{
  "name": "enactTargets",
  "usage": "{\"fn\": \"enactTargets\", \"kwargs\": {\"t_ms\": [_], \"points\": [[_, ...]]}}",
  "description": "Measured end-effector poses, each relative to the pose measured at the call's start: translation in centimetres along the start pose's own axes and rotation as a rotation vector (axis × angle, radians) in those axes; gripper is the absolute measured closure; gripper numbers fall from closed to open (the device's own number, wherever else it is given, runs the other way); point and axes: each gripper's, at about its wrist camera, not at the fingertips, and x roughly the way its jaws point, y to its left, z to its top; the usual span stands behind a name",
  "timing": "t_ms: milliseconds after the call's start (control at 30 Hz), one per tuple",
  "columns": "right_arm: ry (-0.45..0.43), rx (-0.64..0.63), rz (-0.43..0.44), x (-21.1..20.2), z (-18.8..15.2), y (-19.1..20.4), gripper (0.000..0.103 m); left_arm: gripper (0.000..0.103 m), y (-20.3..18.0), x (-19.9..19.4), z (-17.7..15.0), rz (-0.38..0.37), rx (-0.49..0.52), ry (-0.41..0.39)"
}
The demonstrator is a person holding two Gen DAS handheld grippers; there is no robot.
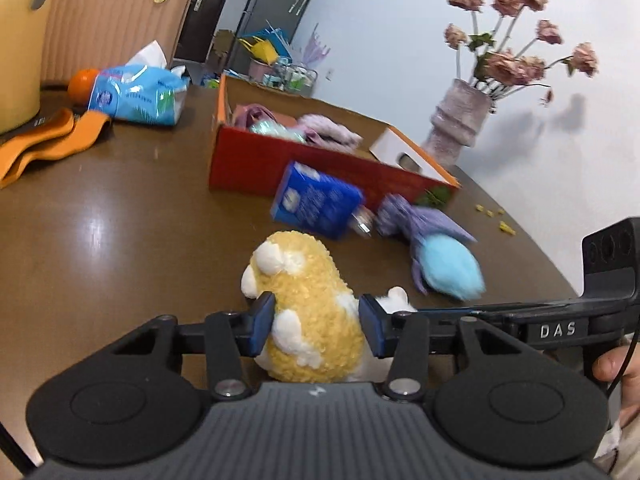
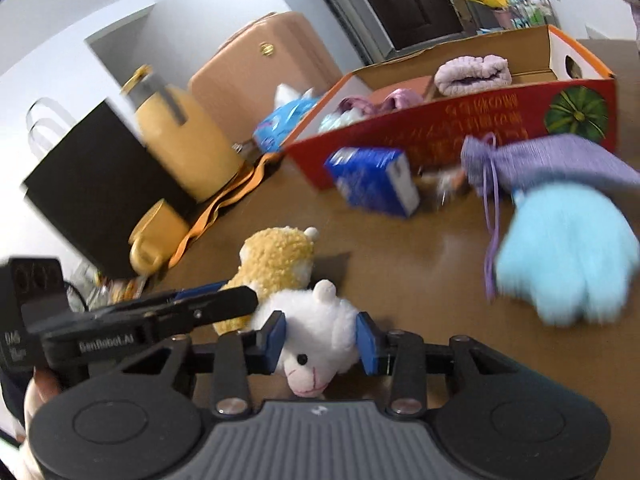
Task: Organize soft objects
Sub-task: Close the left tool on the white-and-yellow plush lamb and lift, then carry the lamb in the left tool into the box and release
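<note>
A yellow and white plush sheep [image 1: 308,304] lies on the brown table. My left gripper [image 1: 317,322] is shut on its yellow body. My right gripper [image 2: 320,342] is shut on its white head [image 2: 316,330]; the yellow body [image 2: 276,260] shows behind. A red cardboard box [image 1: 256,160] holds soft lilac and pink cloths [image 1: 328,128]; it also shows in the right wrist view [image 2: 460,128]. A light blue fluffy thing [image 1: 450,266] and a purple drawstring pouch [image 1: 416,216] lie in front of the box, also in the right view [image 2: 564,256], [image 2: 552,160].
A blue carton [image 1: 316,204] lies by the box front. A tissue pack [image 1: 140,92], an orange [image 1: 82,82] and an orange strap [image 1: 48,144] are at far left. A vase of flowers [image 1: 460,120] stands at the right. A black bag [image 2: 92,188] and yellow bag [image 2: 188,140] are nearby.
</note>
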Motion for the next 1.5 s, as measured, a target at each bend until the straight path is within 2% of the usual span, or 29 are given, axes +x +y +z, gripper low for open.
{"fn": "enactTargets", "kwargs": {"t_ms": [200,233,267,300,333,433,500,567,667,767,833,867,900,967,1033,1100,1167,1200,1267,1400,1500], "points": [[-0.019,0.007,-0.007,-3.3,-3.5,-0.6,0.066,0.056,-1.6,-2.1,-2.8,-0.028,0.005,0.0],[-0.023,0.023,-0.004,-3.5,-3.8,-1.0,0.066,0.054,-1.7,-2.0,-2.9,-0.02,0.008,-0.004],[-0.024,0.037,-0.002,-3.6,-4.1,-1.1,0.066,0.049,-1.7,-1.9,-3.0,-0.003,0.02,-0.01],[-0.016,0.047,0.002,-3.5,-4.4,-1.0,0.066,0.044,-1.6,-2.0,-3.0,0.026,0.043,-0.023],[0.002,0.036,0.011,-3.3,-4.7,-0.5,0.066,0.044,-1.4,-2.2,-3.0,0.059,0.046,-0.04],[0.059,-0.066,0.069,-2.1,-5.4,2.3,0.066,0.041,0.0,-3.2,-2.5,0.183,0.001,-0.089],[0.089,-0.098,0.13,-1.1,-5.5,3.7,0.066,0.039,0.7,-4.1,-2.4,0.301,-0.038,-0.139],[0.103,-0.131,0.151,-0.6,-5.0,4.6,0.066,0.038,0.8,-5.0,-2.5,0.345,-0.041,-0.157],[0.034,-0.122,0.093,-1.2,-2.7,3.8,0.063,0.029,0.5,-6.0,-3.3,0.301,-0.044,-0.154],[-0.043,-0.078,-0.004,-2.2,-0.7,2.4,0.057,0.028,0.1,-5.8,-4.0,0.24,-0.057,-0.13],[-0.082,-0.081,-0.044,-2.6,0.2,1.9,0.055,0.028,0.0,-4.7,-4.3,0.25,-0.058,-0.109],[-0.091,-0.083,-0.054,-2.7,0.6,1.8,0.052,0.032,-0.2,-4.1,-4.3,0.264,-0.048,-0.096],[-0.097,-0.085,-0.063,-2.7,0.9,1.7,0.051,0.041,-0.4,-3.6,-4.4,0.272,-0.038,-0.085],[-0.108,-0.099,-0.08,-2.8,1.0,1.8,0.051,0.045,-1.4,-2.9,-4.9,0.26,0.034,-0.078],[-0.115,-0.117,-0.099,-2.6,1.1,1.9,0.051,0.046,-2.6,-2.9,-5.3,0.194,0.101,-0.061],[-0.12,-0.134,-0.113,-2.7,0.9,1.9,0.051,0.045,-3.3,-3.1,-5.9,0.084,0.138,-0.026],[-0.122,-0.165,-0.116,-2.4,0.8,2.3,0.05,0.042,-3.9,-3.4,-6.8,-0.065,0.208,0.016],[-0.117,-0.18,-0.112,-2.4,0.6,2.4,0.049,0.04,-3.9,-3.6,-7.1,-0.094,0.204,0.02],[-0.096,-0.203,-0.1,-2.0,0.4,2.7,0.048,0.039,-3.1,-3.9,-7.4,-0.078,0.186,0.019],[-0.079,-0.242,-0.093,-1.5,-0.6,3.0,0.047,0.037,0.0,-5.4,-6.8,0.034,0.104,-0.022],[-0.06,-0.228,-0.062,-1.7,-0.8,3.1,0.047,0.038,2.4,-6.2,-6.0,0.171,-0.009,-0.052]]}}
